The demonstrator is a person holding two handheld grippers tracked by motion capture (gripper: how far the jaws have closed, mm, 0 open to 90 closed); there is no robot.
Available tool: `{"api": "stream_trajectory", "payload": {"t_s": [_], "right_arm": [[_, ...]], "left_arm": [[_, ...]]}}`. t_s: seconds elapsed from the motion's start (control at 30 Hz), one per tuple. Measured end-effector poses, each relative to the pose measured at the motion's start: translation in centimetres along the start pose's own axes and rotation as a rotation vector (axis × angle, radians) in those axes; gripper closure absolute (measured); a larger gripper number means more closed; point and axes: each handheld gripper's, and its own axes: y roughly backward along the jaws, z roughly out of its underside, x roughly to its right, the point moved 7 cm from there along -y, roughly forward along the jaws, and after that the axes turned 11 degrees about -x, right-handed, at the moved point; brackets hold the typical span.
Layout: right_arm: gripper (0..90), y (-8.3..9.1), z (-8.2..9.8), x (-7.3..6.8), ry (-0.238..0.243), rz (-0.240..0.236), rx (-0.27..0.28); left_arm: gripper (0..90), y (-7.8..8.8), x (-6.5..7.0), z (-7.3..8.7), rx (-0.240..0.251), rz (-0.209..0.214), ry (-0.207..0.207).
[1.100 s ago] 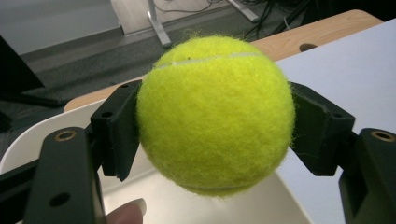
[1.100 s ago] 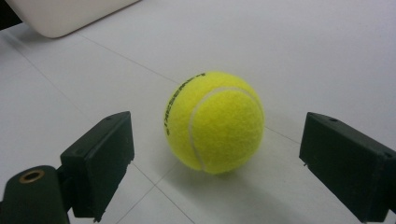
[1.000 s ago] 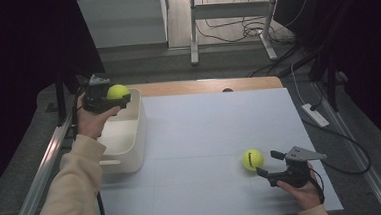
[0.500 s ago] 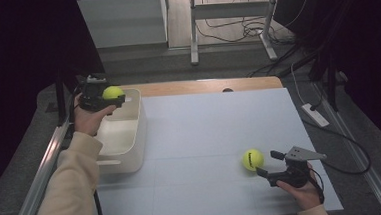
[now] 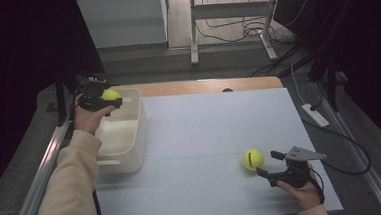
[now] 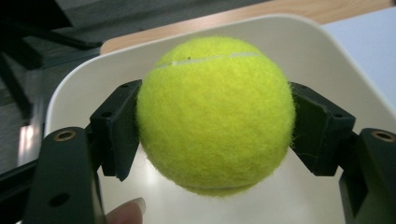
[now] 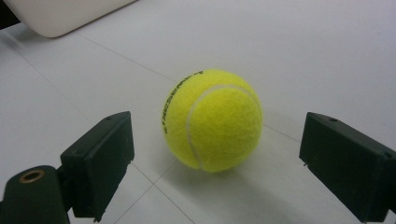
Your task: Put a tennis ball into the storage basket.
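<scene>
A fuzzy yellow-green tennis ball (image 6: 215,114) is clamped between the pads of the left tongs (image 5: 103,99), seen at the upper left of the high view. Since a second ago the ball has been carried leftward in the frame and slightly lower, so that it is now held over the far left corner of the white rounded plastic bin (image 5: 130,136), with the bin's pale floor (image 6: 289,200) spread below it in the left gripper view. By this shift the ball has been brought inside the bin's rim, and a release over the bin appears to be the step in hand; it has not yet been let go.

At the lower right of the high view the right tongs (image 5: 269,165) have been kept in place. Their jaws stand wide apart to either side of a second yellow-green tennis ball (image 7: 212,120), which rests on the white bench (image 5: 205,136) untouched, the pads being clear of it. A closing of those jaws would be needed before that ball could be lifted.
</scene>
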Motion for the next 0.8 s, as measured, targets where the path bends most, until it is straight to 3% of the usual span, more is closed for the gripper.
{"api": "stream_trajectory", "payload": {"t_s": [0.43, 0.53, 0.6, 0.8], "right_arm": [[10.0, 0.0, 0.0, 0.0, 0.0, -0.002, 0.001], [10.0, 0.0, 0.0, 0.0, 0.001, 0.0, -0.001], [10.0, 0.0, 0.0, 0.0, 0.001, 0.001, -0.002], [10.0, 0.0, 0.0, 0.0, 0.0, 0.0, 0.0]], "left_arm": [[26.2, 0.1, -0.1, 0.0, -0.001, -0.01, 0.007], [23.7, 0.3, 0.0, -0.1, 0.019, -0.004, 0.005], [17.5, 0.7, 0.2, -0.2, 0.042, -0.006, -0.007], [12.6, 1.3, 1.4, -0.1, 0.051, 0.062, -0.046]]}}
